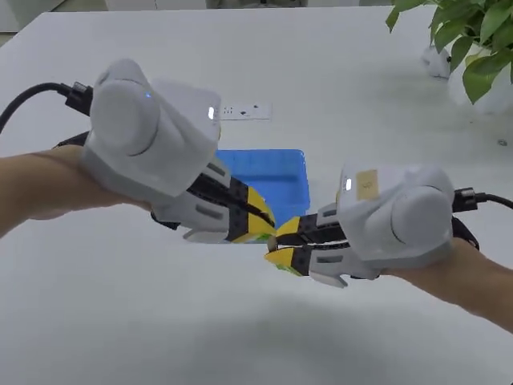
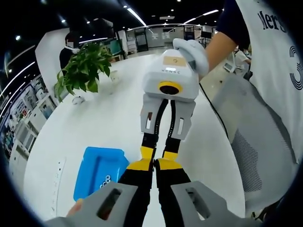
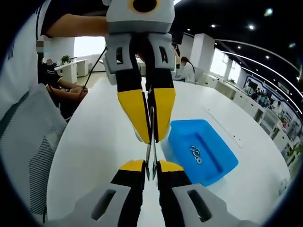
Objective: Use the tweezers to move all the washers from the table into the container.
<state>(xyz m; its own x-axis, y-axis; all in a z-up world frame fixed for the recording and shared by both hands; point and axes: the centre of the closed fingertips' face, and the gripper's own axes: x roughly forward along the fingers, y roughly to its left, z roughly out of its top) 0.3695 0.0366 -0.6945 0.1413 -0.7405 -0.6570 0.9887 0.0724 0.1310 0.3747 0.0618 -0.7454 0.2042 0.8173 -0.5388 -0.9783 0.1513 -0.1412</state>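
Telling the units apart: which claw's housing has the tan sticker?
The right claw: tan sticker on top. The left claw is plain white on top.

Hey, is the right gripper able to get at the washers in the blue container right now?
Probably yes: the container lies open beside the right gripper, nothing covers the washers, though the left gripper also grips the tweezers.

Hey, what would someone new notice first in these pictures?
Two tongs meet tip to tip, front and centre: the left tongs pinch thin tweezers reaching between the right tongs' yellow tips. Just behind sits a blue container holding washers. A plant stands at the far right.
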